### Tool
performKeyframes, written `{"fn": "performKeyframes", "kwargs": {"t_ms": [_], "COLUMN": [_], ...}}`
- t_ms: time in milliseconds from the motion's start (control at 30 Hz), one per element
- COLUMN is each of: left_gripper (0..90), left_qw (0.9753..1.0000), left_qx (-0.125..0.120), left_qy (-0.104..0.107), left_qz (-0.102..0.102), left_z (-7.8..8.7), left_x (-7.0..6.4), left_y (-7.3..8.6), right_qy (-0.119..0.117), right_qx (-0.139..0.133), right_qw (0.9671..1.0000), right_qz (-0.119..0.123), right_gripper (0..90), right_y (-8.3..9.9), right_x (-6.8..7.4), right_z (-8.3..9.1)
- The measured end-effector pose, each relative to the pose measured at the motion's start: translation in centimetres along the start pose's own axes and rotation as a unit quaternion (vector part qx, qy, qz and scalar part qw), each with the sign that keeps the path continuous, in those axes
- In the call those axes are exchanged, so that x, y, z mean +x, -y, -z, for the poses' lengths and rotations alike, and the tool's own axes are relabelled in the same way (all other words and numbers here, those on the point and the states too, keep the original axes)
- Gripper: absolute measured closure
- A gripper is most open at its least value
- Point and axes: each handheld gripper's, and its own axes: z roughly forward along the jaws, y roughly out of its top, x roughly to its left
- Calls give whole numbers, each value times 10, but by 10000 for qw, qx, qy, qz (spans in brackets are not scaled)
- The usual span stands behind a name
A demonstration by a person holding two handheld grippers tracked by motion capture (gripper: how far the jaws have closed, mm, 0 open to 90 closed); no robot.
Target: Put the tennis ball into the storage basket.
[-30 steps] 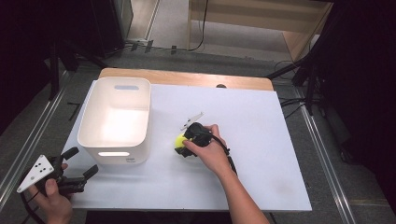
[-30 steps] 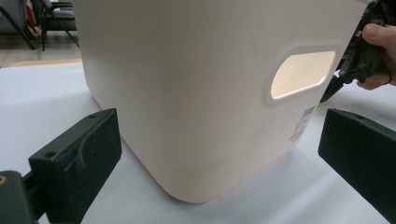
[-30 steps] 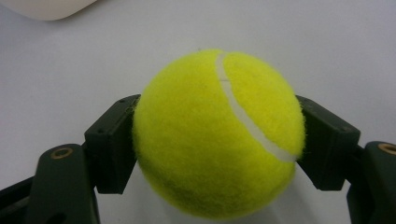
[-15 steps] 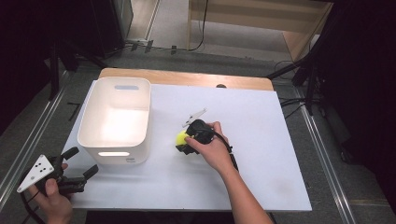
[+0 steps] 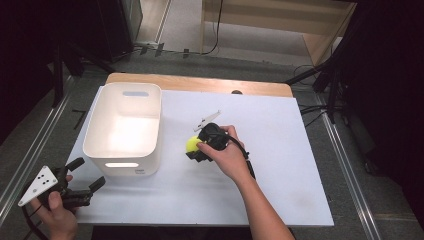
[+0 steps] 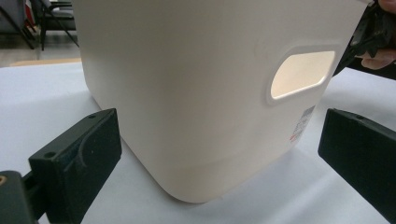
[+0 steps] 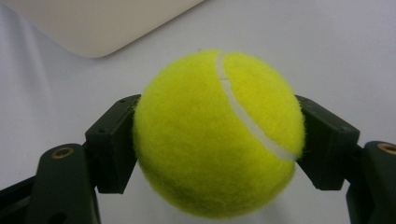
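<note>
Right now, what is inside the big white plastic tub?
The white plastic tub looks bare inside in the high view: a glowing white floor and walls. The strip of floor behind its near wall is hidden. The yellow tennis ball is outside, in the right gripper.

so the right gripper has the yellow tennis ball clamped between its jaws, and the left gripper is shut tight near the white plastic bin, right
Not quite: the left gripper is open, not shut. The left gripper view shows its two black jaws spread wide apart in front of the white plastic bin. The right gripper does clamp the yellow tennis ball.
</note>
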Motion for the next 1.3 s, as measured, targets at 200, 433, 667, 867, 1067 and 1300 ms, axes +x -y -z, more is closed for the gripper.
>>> {"fn": "performKeyframes", "kwargs": {"t_ms": [200, 433, 667, 867, 1067, 1300], "left_gripper": [0, 0, 0, 0, 0, 0], "left_qw": [10000, 10000, 10000, 10000, 10000, 10000], "left_qx": [2, 3, -1, 1, 2, 3], "left_qy": [5, 6, 4, 10, 15, 20], "left_qz": [-11, -11, 0, -9, -8, 7], "left_z": [0, 0, 0, 0, 0, 0], "left_x": [0, 0, 0, 0, 0, 0], "left_y": [0, 0, 0, 0, 0, 0], "right_qy": [-87, -189, -288, -394, -484, -595], "right_qx": [-49, -90, -139, -169, -218, -298], "right_qw": [9999, 9997, 9991, 9985, 9975, 9966], "right_qz": [88, 143, 261, 344, 460, 481], "right_gripper": [224, 225, 225, 226, 227, 227], "right_y": [-6, -15, -25, -35, -44, -51], "right_x": [2, 5, 10, 15, 19, 19], "right_z": [5, 9, 14, 18, 23, 28]}}
